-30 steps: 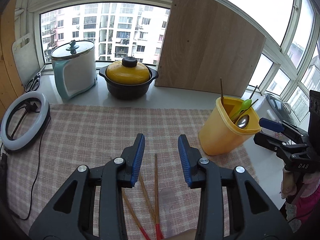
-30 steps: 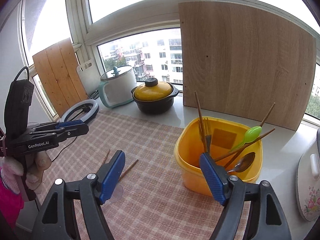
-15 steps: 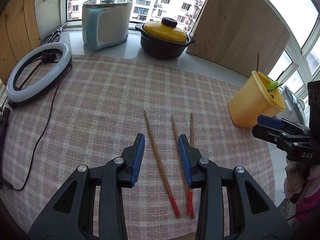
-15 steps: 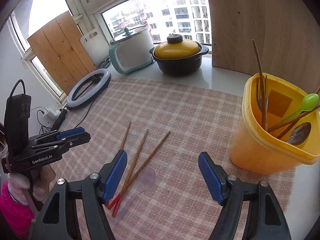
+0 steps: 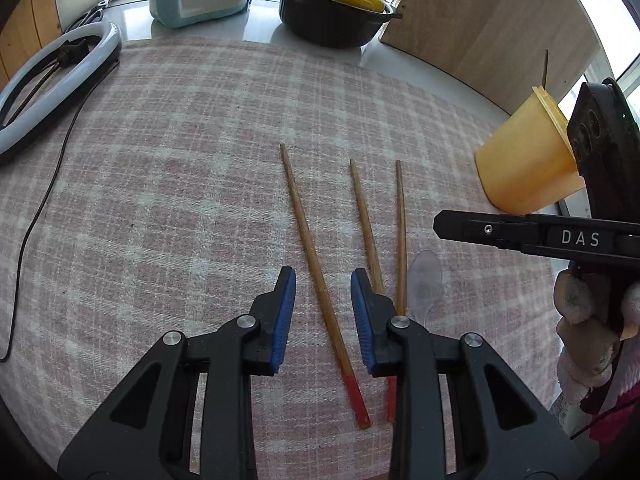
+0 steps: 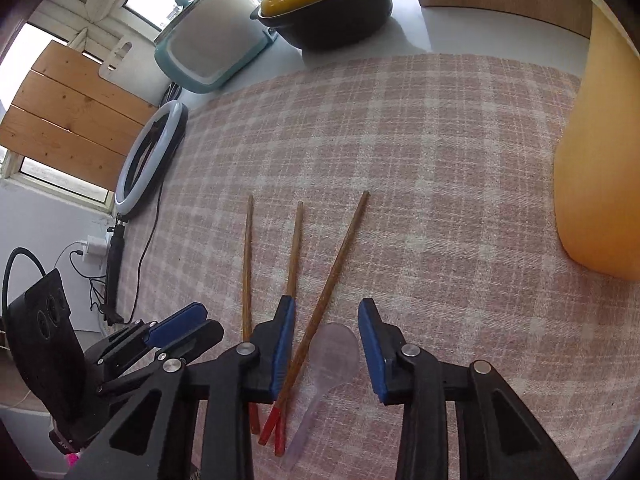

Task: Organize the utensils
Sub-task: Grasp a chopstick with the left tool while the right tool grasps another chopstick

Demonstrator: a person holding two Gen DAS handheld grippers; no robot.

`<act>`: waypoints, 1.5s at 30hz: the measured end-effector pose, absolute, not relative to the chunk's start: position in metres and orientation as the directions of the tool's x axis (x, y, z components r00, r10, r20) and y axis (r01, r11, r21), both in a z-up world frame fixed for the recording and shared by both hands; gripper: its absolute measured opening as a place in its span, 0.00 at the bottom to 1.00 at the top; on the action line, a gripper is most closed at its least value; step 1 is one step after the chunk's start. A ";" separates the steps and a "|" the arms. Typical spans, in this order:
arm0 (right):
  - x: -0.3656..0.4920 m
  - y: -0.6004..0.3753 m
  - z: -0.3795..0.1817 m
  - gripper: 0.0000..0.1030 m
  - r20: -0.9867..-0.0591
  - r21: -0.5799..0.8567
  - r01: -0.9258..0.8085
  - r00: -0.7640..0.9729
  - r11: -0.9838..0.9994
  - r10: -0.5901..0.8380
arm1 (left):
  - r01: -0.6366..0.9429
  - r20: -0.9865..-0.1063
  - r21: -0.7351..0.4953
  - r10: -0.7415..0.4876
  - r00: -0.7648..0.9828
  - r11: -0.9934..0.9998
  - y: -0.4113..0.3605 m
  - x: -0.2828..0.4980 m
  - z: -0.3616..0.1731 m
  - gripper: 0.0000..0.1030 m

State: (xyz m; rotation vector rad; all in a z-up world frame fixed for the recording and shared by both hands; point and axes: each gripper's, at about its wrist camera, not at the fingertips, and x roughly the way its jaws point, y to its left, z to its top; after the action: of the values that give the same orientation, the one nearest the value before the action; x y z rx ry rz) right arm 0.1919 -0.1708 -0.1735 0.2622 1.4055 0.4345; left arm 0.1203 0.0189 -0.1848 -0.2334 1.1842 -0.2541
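Whereas half a second ago the left wrist camera stood higher over the checked cloth (image 5: pixel 168 168), it now sits low, and the left gripper (image 5: pixel 323 312) straddles the leftmost chopstick (image 5: pixel 316 264) with its jaws apart, the blue pads clear of the wood. Three red-tipped wooden chopsticks lie side by side on the cloth; the middle chopstick (image 5: pixel 365 220) and the right chopstick (image 5: pixel 401 232) converge toward their red ends. A clear plastic spoon (image 5: pixel 426 280) lies just beside them. The yellow holder (image 5: pixel 524 160) stands well apart at right.

In the right wrist view the camera has likewise dropped since then. The right gripper (image 6: pixel 326 344), jaws apart and holding nothing, brackets the spoon's (image 6: pixel 334 352) bowl and the nearest chopstick (image 6: pixel 332 272). The holder's wall (image 6: pixel 600 160) fills the right edge.
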 end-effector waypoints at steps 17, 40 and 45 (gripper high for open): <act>0.209 -0.140 -0.199 0.25 -0.946 0.301 -0.141 0.082 0.943 0.314 | 0.069 -0.911 -0.253 -0.262 0.319 0.965 0.005 0.139 -0.207 0.18; 0.214 -0.132 -0.201 0.05 -0.954 0.279 -0.165 0.069 0.946 0.293 | 0.025 -0.905 -0.267 -0.259 0.338 0.963 0.024 0.141 -0.212 0.05; 0.210 -0.142 -0.199 0.04 -0.929 0.352 -0.113 0.080 0.929 0.362 | 0.005 -0.890 -0.313 -0.295 0.347 0.950 0.032 0.137 -0.208 0.04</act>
State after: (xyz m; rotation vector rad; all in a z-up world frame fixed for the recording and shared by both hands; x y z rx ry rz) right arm 0.2100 -0.1419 -0.1993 0.2084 1.4501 0.3591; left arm 0.1372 0.0316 -0.2081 -0.2751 1.2046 -0.1975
